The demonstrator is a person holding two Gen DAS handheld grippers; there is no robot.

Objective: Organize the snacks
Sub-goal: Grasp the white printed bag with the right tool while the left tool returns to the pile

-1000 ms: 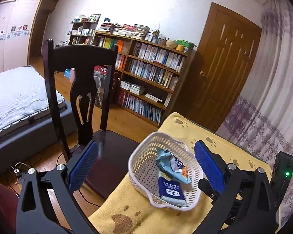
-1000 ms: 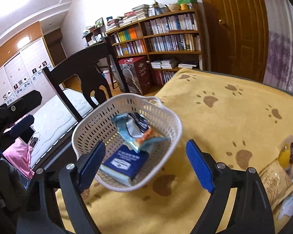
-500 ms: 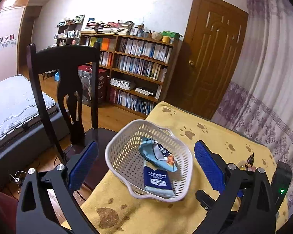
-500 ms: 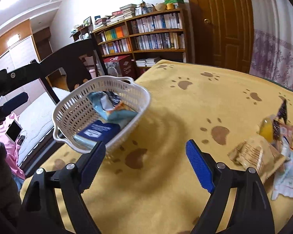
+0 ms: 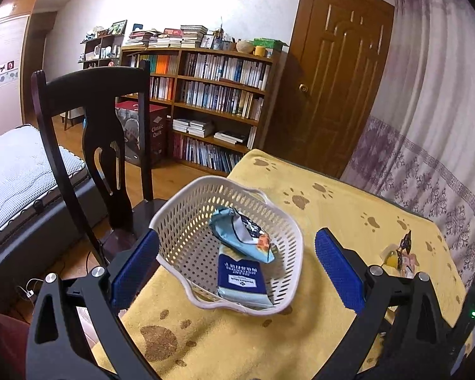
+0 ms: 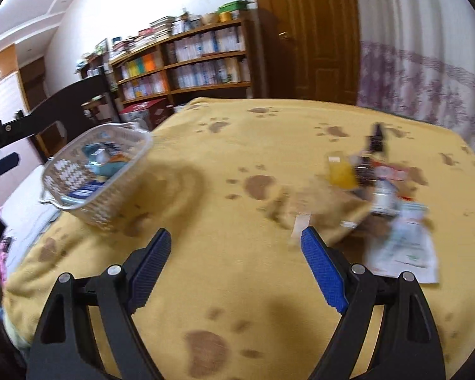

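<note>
Left two-finger gripper (image 5: pixel 236 262), black frame with blue ribbed pads: jaws spread wide, nothing between them, held above the near-left edge of the table. Ahead of it, white perforated plastic basket (image 5: pixel 186 243) on the yellow paw-print tablecloth (image 5: pixel 332 209), close to the left edge of the table, partly overhanging toward the dark wooden chair (image 5: pixel 101 120). In the basket: crumpled light-blue snack packet (image 5: pixel 240 234) lying across the top of a flat dark-blue packet with white lettering (image 5: pixel 240 277); both fully inside the rim. Right two-finger gripper (image 6: pixel 236 270), same build: jaws likewise wide apart and empty, above the near edge of the table. Right-wrist view motion-blurred. Loose pile of snack wrappers (image 6: pixel 373 190) toward the right edge of the table, well apart from the basket; among them a yellow-orange piece (image 6: pixel 342 174), a tan packet (image 6: pixel 326 209) and a flat white pouch (image 6: pixel 402 250) nearest the right pad; further detail lost to blur. Same pile seen small from the left wrist view, near the far-right corner. Behind the table: wooden bookshelf (image 5: pixel 212 95) packed with books, brown panelled door (image 5: pixel 332 88), patterned curtain (image 5: pixel 427 126).
</note>
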